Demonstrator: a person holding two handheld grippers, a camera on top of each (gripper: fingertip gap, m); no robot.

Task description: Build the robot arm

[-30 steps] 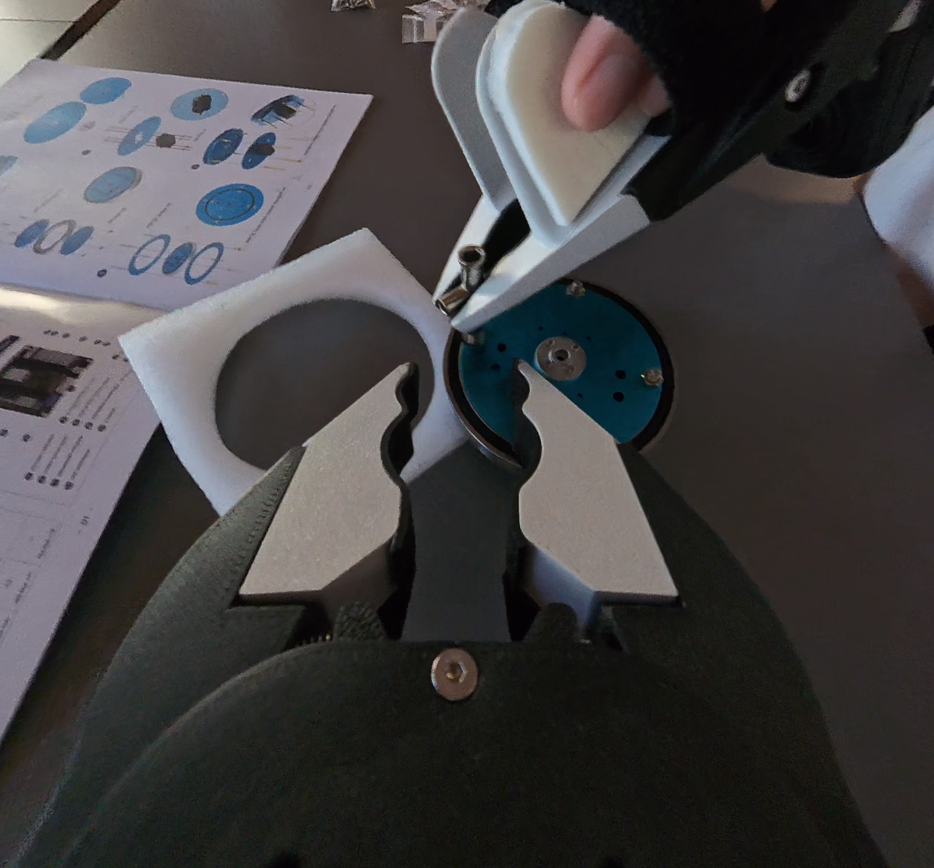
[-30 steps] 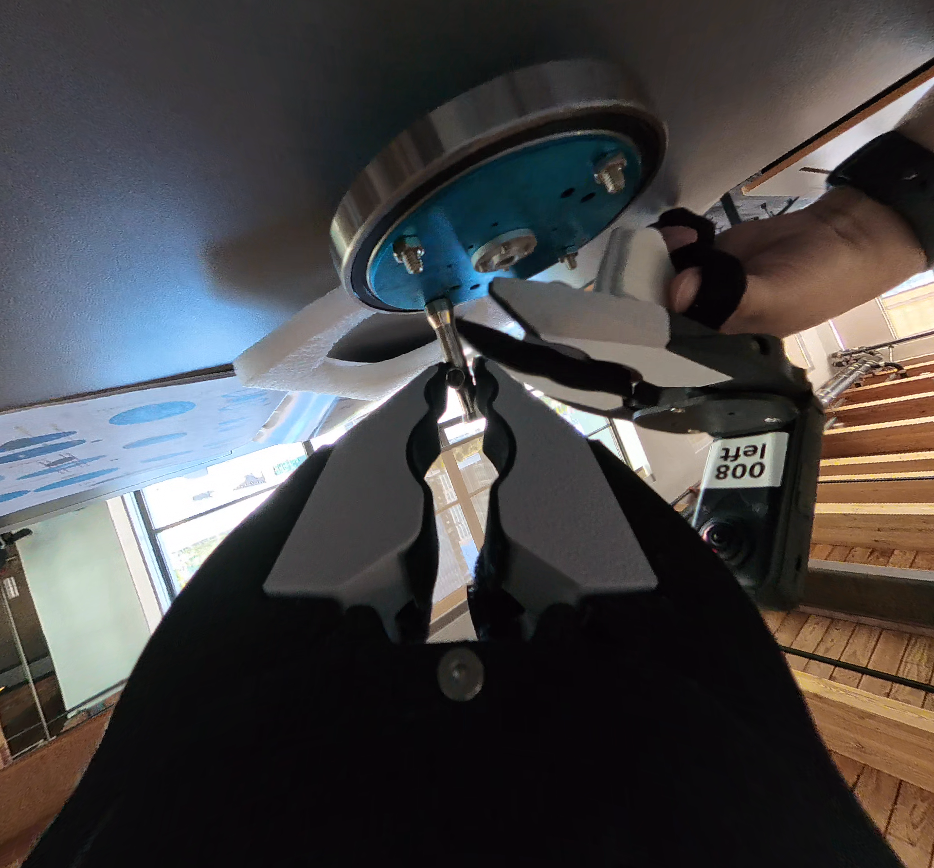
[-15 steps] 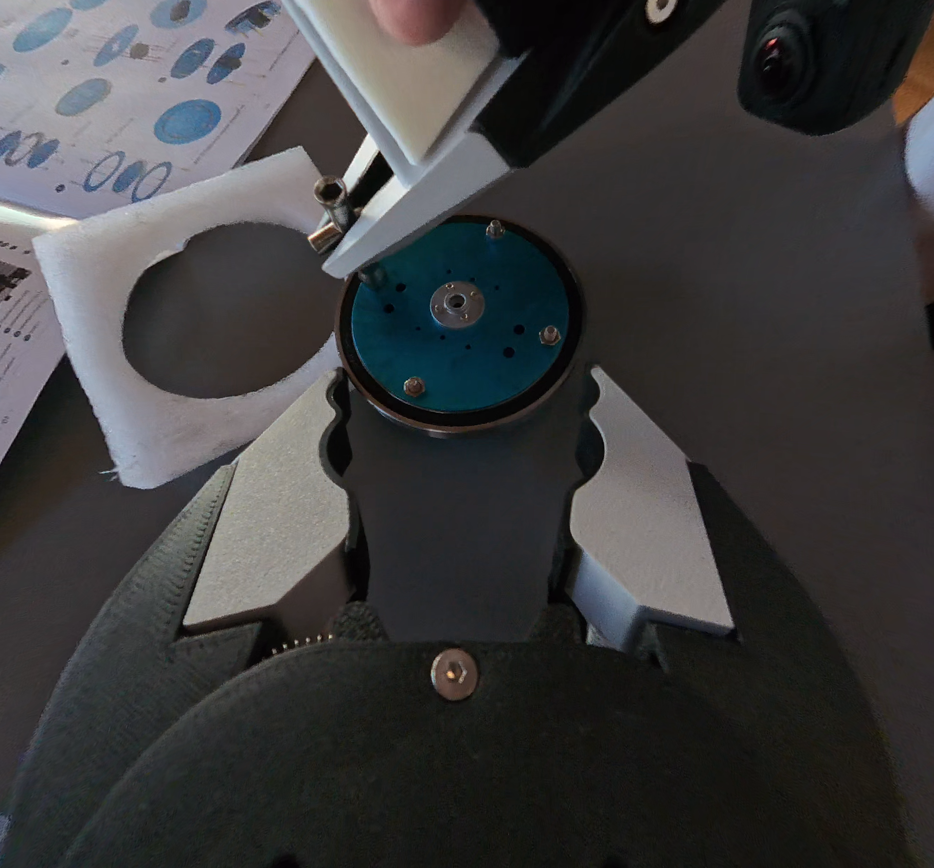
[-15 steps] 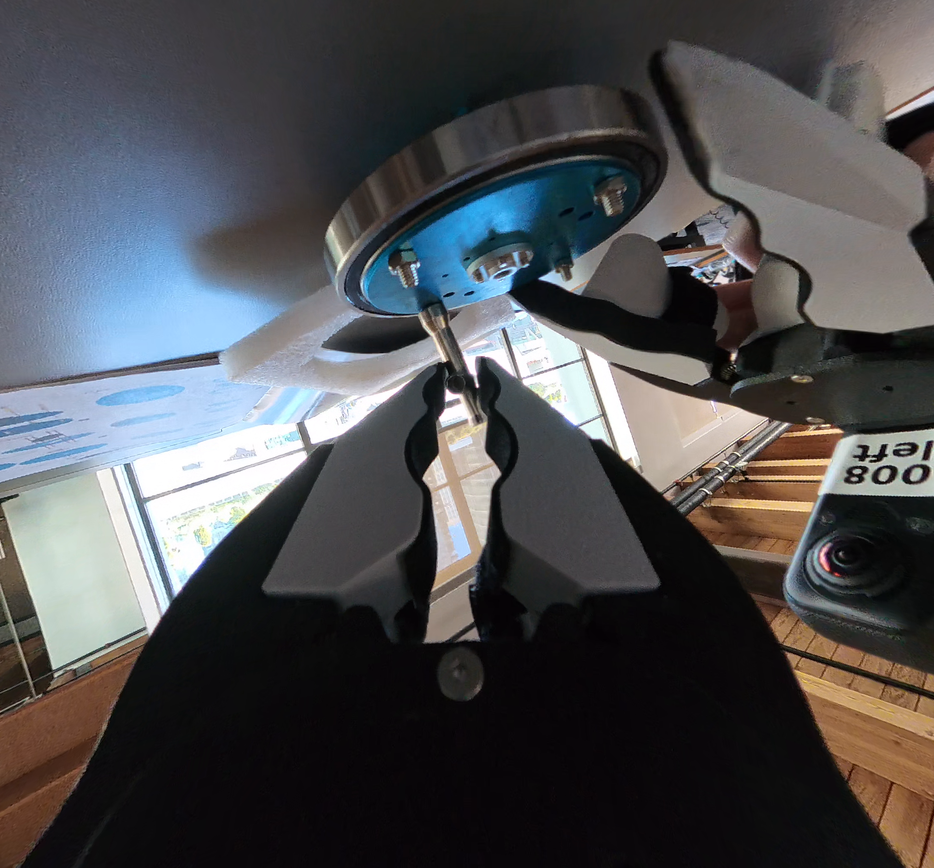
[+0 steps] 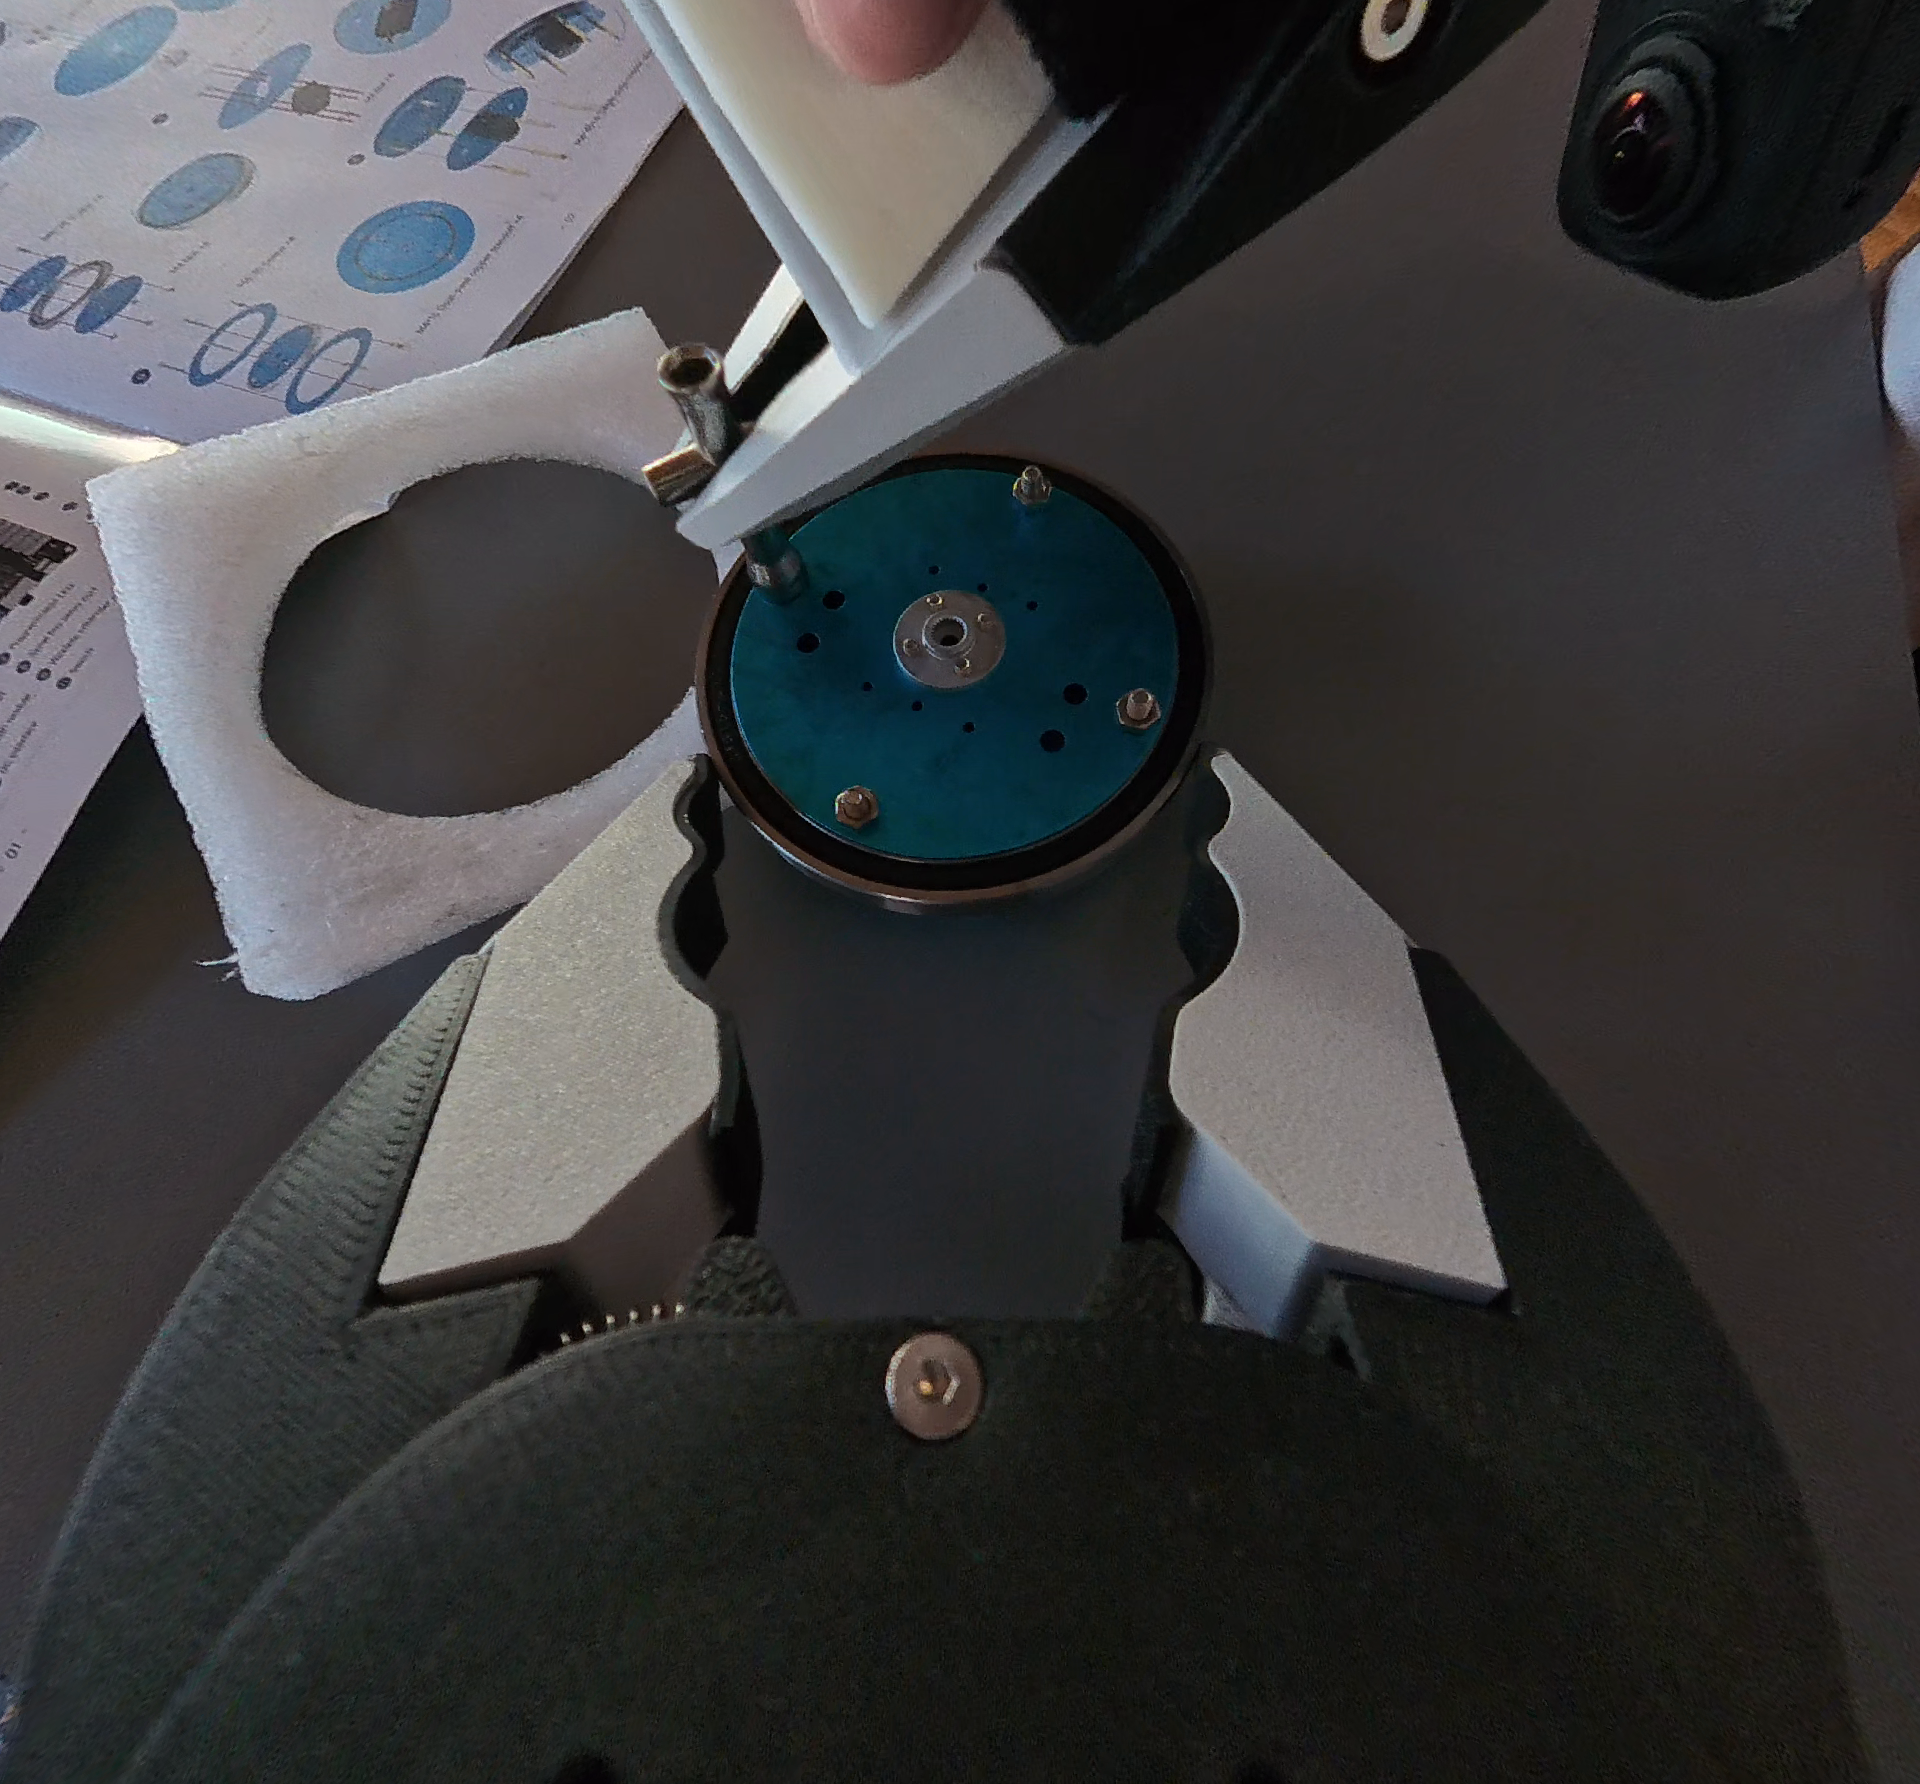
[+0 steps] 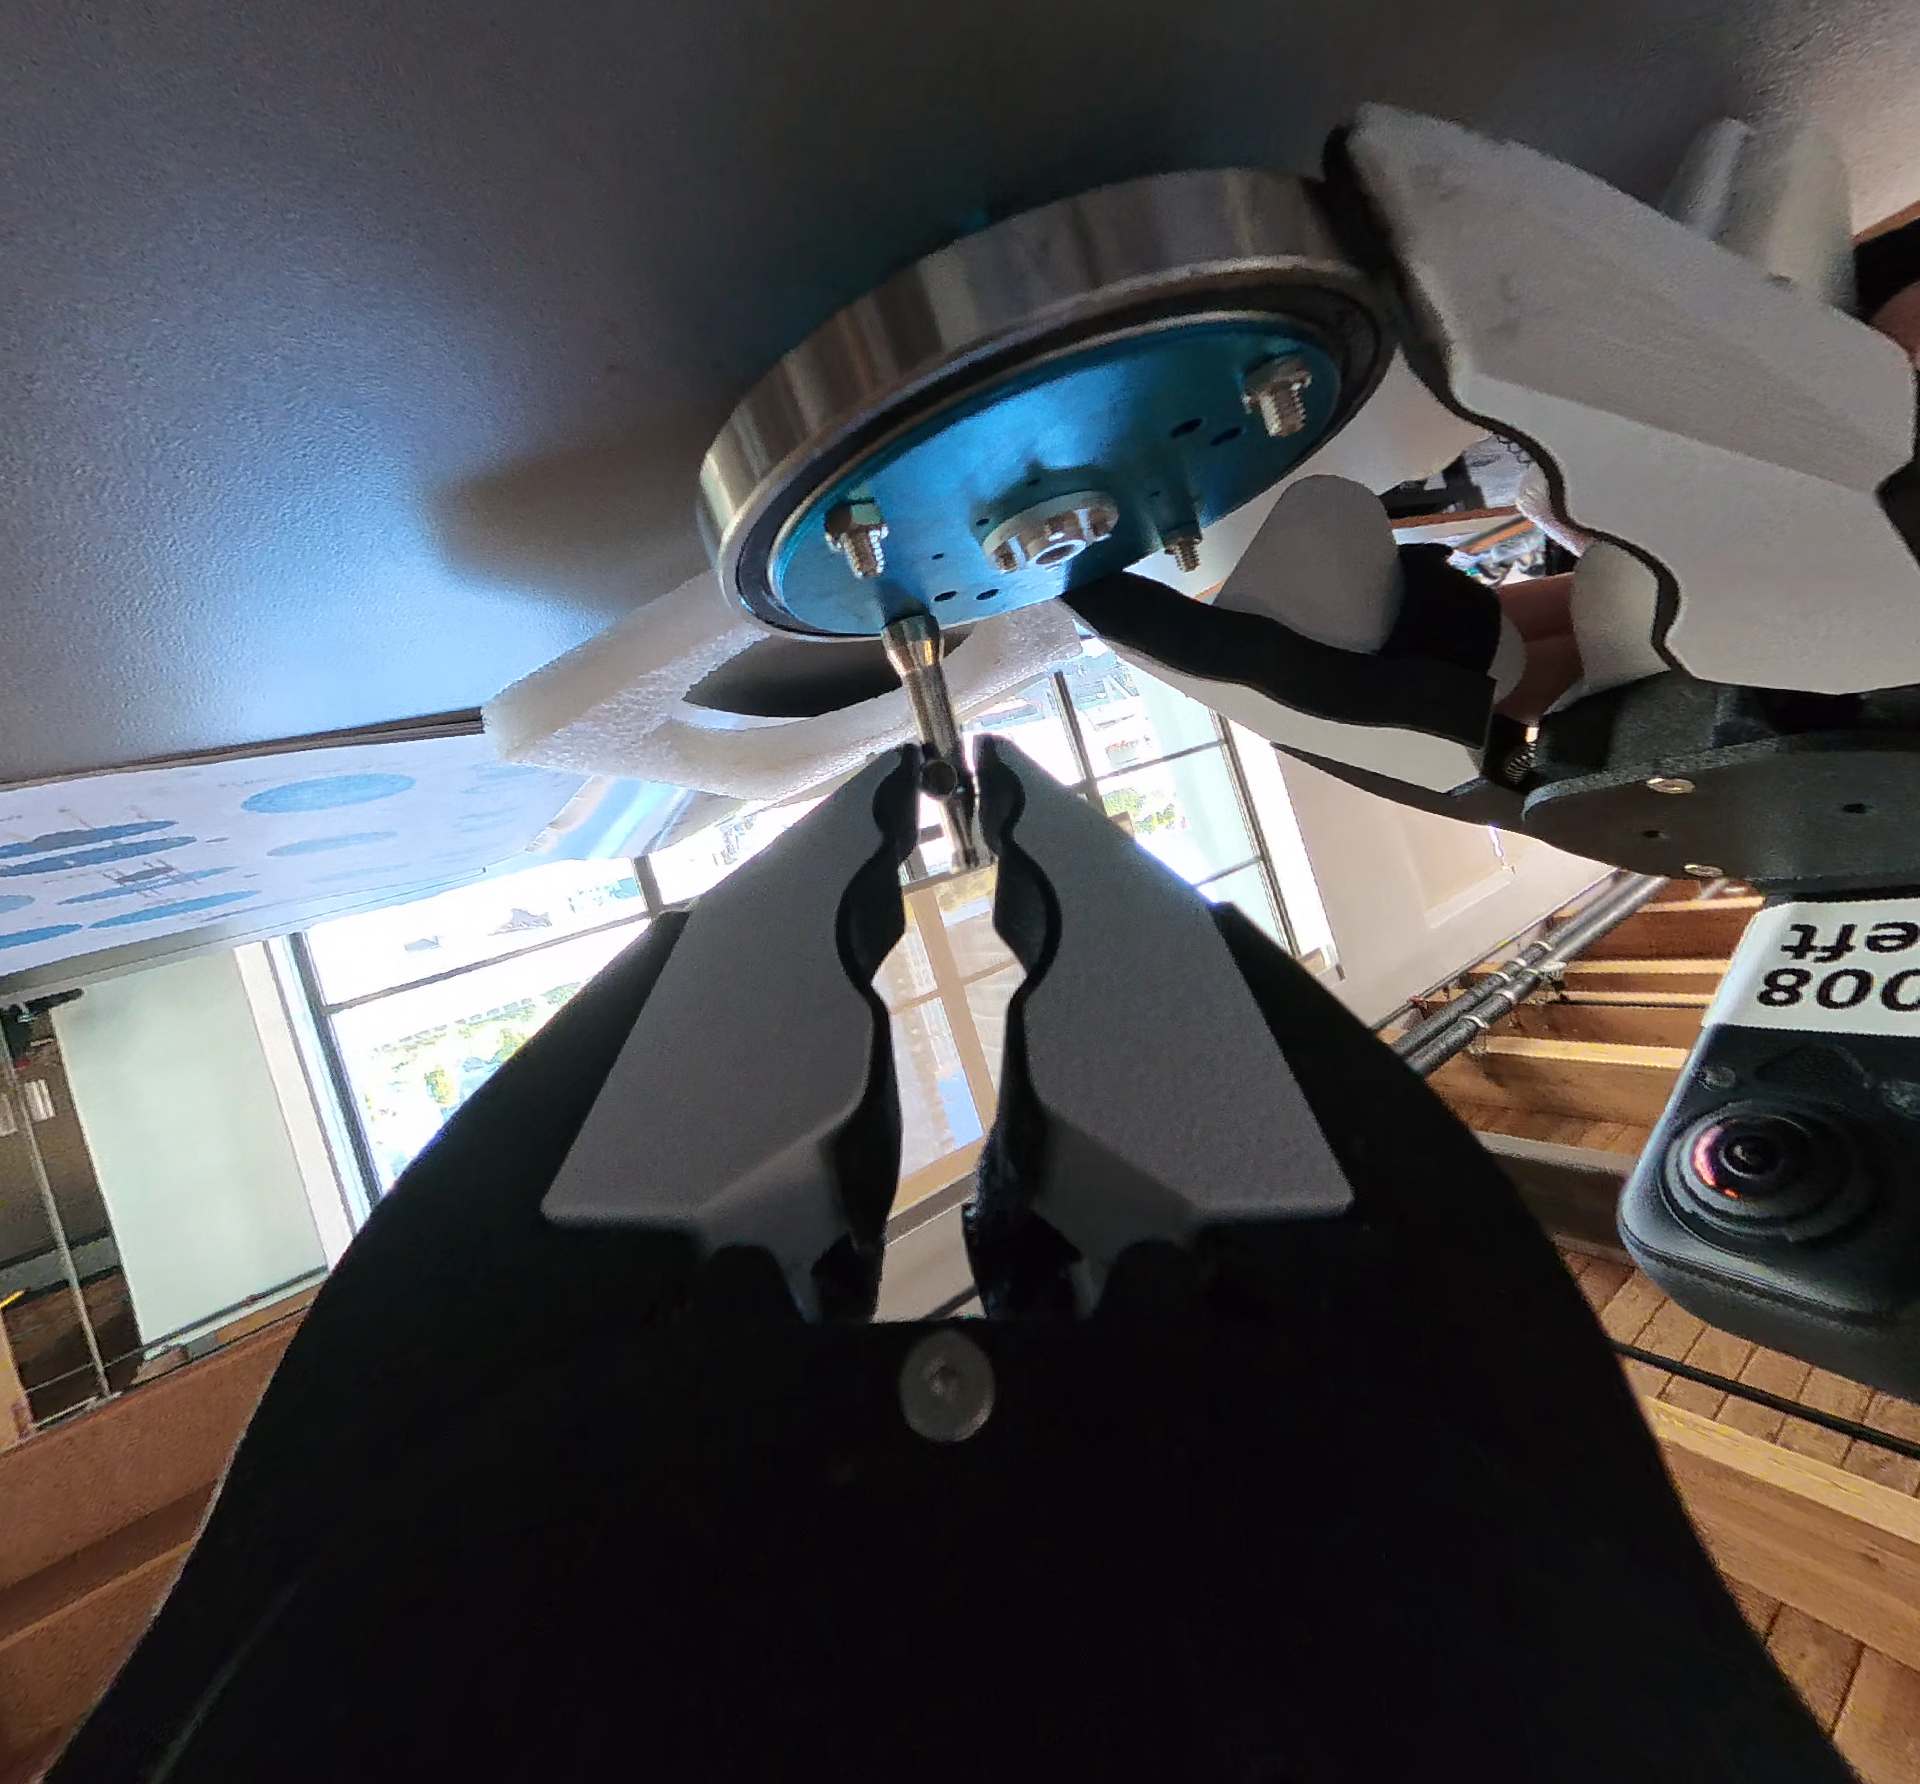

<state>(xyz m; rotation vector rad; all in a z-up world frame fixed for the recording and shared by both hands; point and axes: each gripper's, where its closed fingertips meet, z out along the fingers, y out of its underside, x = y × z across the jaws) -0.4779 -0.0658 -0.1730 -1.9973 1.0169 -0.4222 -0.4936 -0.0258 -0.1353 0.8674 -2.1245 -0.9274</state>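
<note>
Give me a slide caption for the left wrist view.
Open left gripper brackets a blue-faced metal disc while the right gripper sets a small socket tool on it beside white foam.

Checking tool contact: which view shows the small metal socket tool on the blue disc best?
Right wrist view: the socket tool is side-on, its tip on the blue disc, shaft between the right gripper fingers. Left wrist view shows the tool partly hidden by that gripper.
</note>
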